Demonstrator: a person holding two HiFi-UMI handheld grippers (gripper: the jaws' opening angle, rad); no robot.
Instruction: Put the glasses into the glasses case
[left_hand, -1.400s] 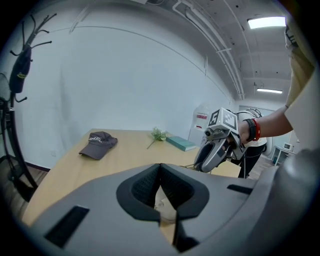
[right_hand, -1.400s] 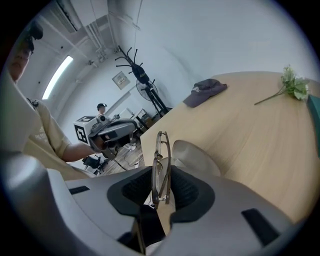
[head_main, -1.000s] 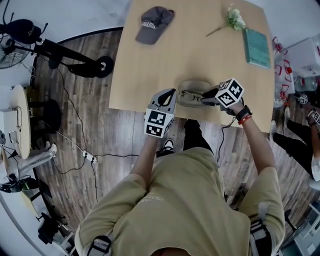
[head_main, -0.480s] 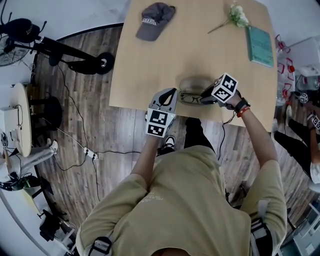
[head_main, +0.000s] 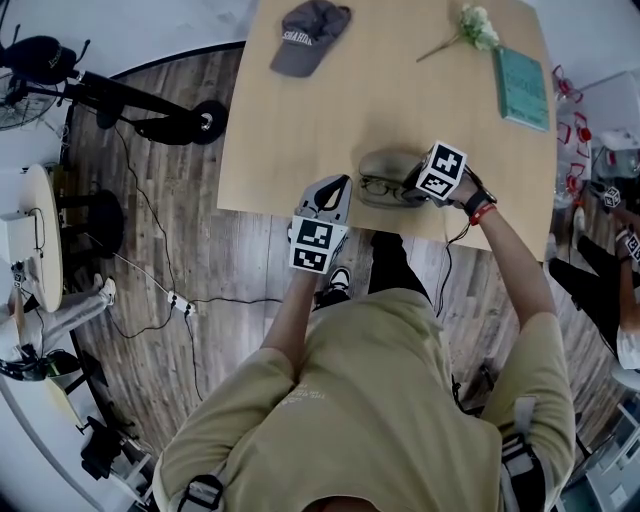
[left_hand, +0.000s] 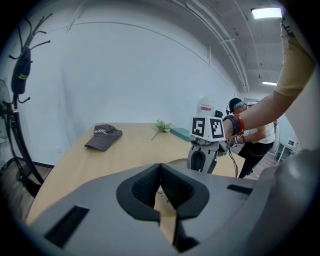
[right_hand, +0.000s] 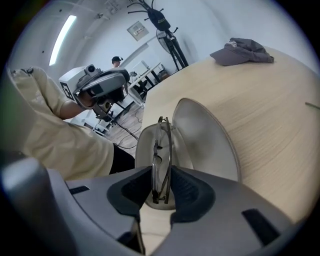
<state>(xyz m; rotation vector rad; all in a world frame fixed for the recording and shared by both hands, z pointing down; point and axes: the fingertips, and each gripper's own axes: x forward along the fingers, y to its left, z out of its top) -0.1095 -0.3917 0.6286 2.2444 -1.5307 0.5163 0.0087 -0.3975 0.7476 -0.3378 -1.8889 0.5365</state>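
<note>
The thin-framed glasses (right_hand: 161, 150) are folded and stand on edge between the pads of my right gripper (right_hand: 161, 192), which is shut on them. They hang just over the open grey glasses case (right_hand: 207, 137), lower end in its bottom shell, the lid tilted up to the right. In the head view the case (head_main: 385, 162) lies near the table's front edge with the glasses (head_main: 377, 187) over it and my right gripper (head_main: 405, 190) at its right end. My left gripper (head_main: 338, 188) hovers at the table edge left of the case, shut and empty.
A grey cap (head_main: 308, 35) lies at the far left of the wooden table (head_main: 300, 130). A flower sprig (head_main: 468, 30) and a teal book (head_main: 524, 88) lie at the far right. Another person stands beyond the table's right side.
My right gripper has sunk and shifted left with the glasses, bringing them down over the open case. The left gripper has stayed put.
</note>
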